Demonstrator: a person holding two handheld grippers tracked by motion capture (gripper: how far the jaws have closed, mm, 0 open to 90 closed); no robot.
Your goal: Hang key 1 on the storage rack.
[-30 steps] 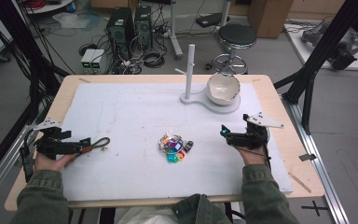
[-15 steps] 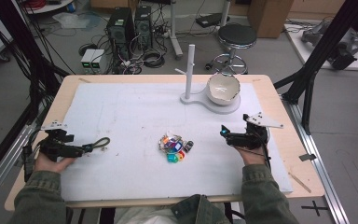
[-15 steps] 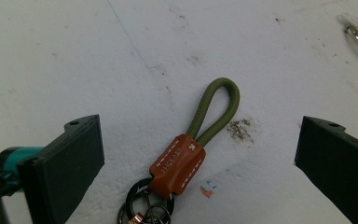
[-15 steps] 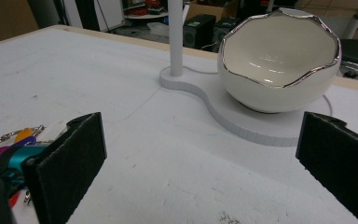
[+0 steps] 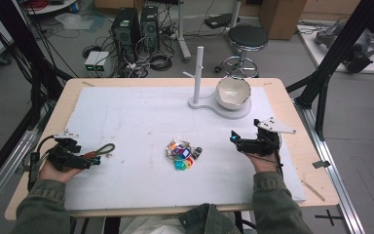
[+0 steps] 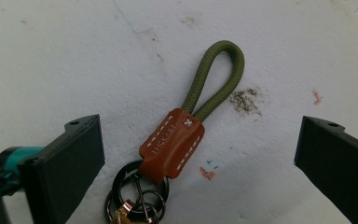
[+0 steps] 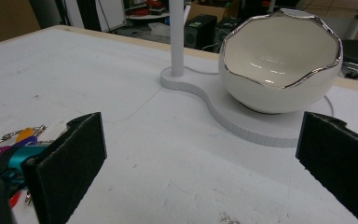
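The left claw [image 5: 93, 161] has slid back toward the worktop's [image 5: 141, 112] near left edge, and the keyring [image 6: 177, 140] now lies flat between its wide-apart jaws, untouched. The right claw [image 5: 233, 139] hovers with jaws apart, facing the bowl [image 7: 279, 65], the key pile [image 5: 182, 153] to its left.

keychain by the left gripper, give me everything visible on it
The keychain lies flat on the white table cover, between the open jaws of the left gripper, which do not touch it. An olive-green cord loop runs into a brown leather-look tab with white stitching, a small cross and stamped lettering too small to read. Below hang dark metal rings and a brassy piece, cut off by the frame.
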